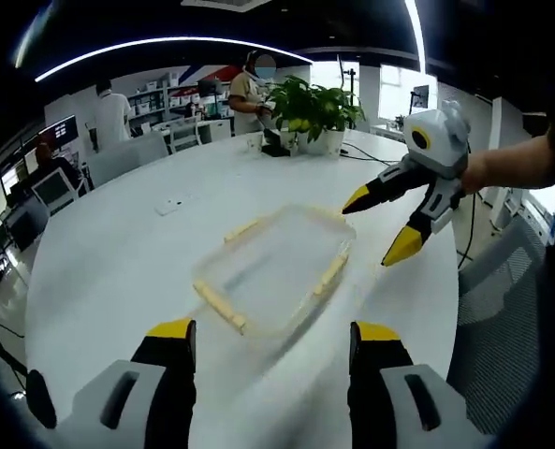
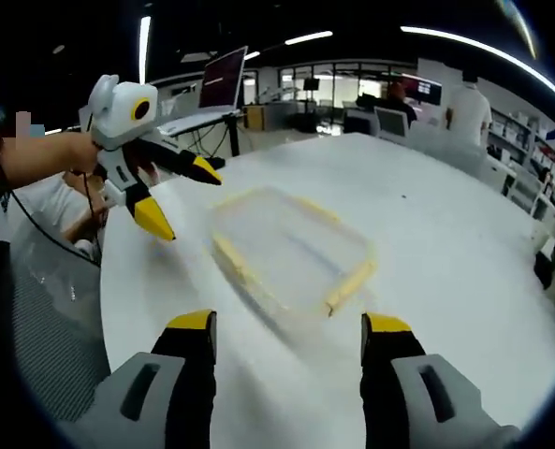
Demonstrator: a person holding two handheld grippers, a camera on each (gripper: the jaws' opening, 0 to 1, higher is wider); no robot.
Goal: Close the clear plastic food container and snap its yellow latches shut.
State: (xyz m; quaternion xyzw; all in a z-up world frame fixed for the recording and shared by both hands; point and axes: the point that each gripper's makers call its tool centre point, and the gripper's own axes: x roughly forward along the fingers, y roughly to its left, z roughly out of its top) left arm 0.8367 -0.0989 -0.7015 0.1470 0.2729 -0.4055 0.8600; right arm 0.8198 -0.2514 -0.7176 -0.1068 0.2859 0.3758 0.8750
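Note:
A clear plastic food container (image 1: 277,267) (image 2: 291,245) lies flat on the white round table (image 1: 109,271) (image 2: 445,234), its lid on top and pale yellow latches (image 1: 223,307) (image 2: 352,279) along its sides. My left gripper (image 1: 272,341) (image 2: 179,198) hovers open on one side of it, jaws wide apart and empty. My right gripper (image 2: 286,335) (image 1: 378,224) hovers open on the opposite side, also empty. Neither touches the container.
Potted green plants (image 1: 313,112) stand at the table's far edge, with cables beside them. A small white item (image 1: 169,205) lies on the table. An open laptop (image 2: 216,89) sits at the other end. People, desks and monitors fill the office behind.

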